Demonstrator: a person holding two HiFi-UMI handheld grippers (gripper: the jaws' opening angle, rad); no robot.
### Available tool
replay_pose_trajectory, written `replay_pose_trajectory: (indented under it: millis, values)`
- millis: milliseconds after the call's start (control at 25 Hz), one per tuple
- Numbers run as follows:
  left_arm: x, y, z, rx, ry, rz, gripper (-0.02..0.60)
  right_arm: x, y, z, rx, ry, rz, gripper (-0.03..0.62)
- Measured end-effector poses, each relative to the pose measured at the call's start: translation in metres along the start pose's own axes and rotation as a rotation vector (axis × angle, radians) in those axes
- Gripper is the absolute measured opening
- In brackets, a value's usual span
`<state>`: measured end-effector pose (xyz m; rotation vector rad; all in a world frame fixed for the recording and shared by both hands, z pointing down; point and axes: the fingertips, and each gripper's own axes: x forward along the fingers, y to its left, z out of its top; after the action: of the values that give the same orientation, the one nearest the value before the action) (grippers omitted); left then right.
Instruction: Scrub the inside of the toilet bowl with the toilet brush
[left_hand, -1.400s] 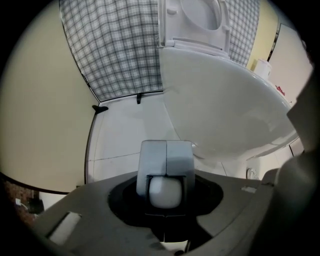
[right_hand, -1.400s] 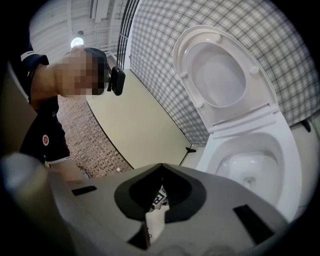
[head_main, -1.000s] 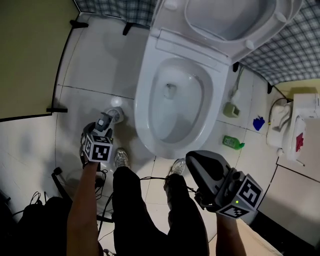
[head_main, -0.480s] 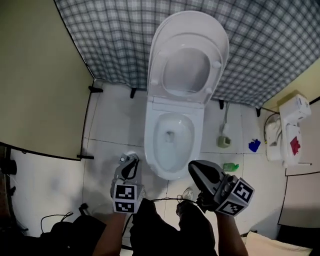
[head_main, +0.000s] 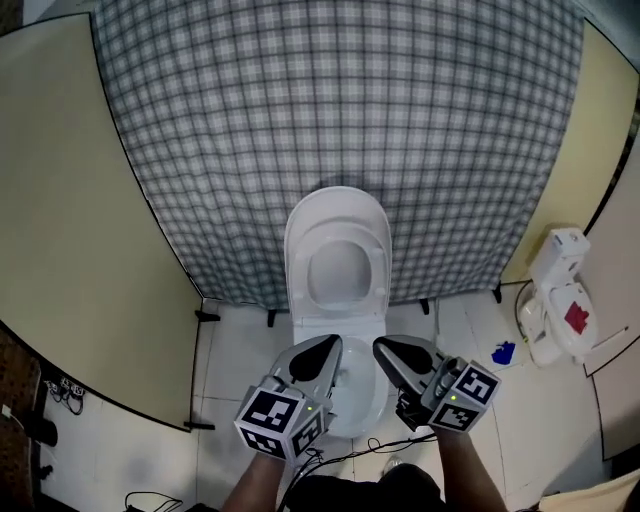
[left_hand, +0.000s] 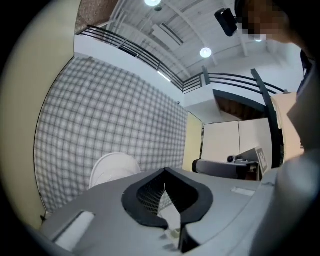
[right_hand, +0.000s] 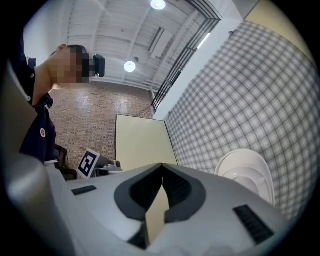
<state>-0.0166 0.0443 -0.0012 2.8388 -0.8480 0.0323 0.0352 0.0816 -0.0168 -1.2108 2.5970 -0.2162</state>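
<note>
Left tongs (left_hand: 164, 173): the 2 jaws are pressed together, the tips meet along 1 line, and nothing sits between them. The dark pad recesses behind the tips have a fine ribbed texture, and the housing is smooth grey plastic.

Right tongs (right_hand: 161, 166): the 2 jaws are likewise pressed together at the tips and pinch nothing. They have the same grey shell and dark ribbed pads.

In the head view both tongs are raised side by side at the near edge, tips pointing far, touching no object. Each carries a cube with black-and-white square markers, the left cube (head_main: 280, 420) and the right cube (head_main: 466, 391).

The toilet bowl (head_main: 355, 398) lies directly past the tips, mostly covered by the 2 tongs. It is glossy white ceramic with a rounded outline. Its oval lid (head_main: 337, 262) stands upright against the far wall (head_main: 330, 110), which has a grey-white check pattern. The floor (head_main: 235, 340) has white tiles. Matt cream panels (head_main: 60, 200) enclose the left side. A small blue object (head_main: 503, 352) lies on the floor to the right.
</note>
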Motion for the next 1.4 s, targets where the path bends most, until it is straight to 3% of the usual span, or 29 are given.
replay_pose_trajectory:
  millis: [160,320,560,800,1120,1400]
  values:
    - [0.003,-0.016,0.037,0.081,-0.074,-0.025,0.000,-0.005,0.005,0.036,-0.113,-0.055,0.001,0.001]
    - [0.010,-0.018,0.035,0.116,-0.027,-0.041,0.000,-0.006,0.003,0.052,-0.180,-0.076,-0.013,0.000]
    - [0.023,-0.009,0.066,0.000,-0.004,-0.046,0.000,0.017,-0.001,0.085,-0.155,0.037,-0.033,0.002]
    - [0.046,0.005,0.043,0.082,0.038,-0.034,0.000,0.030,-0.020,0.060,-0.153,-0.003,0.013,0.002]
    - [0.050,0.033,0.054,0.063,0.053,-0.085,0.000,0.067,-0.022,0.060,-0.199,0.067,-0.040,0.002]
    - [0.024,0.007,0.066,0.041,0.066,-0.083,0.000,0.052,0.013,0.077,-0.196,0.100,-0.022,0.002]
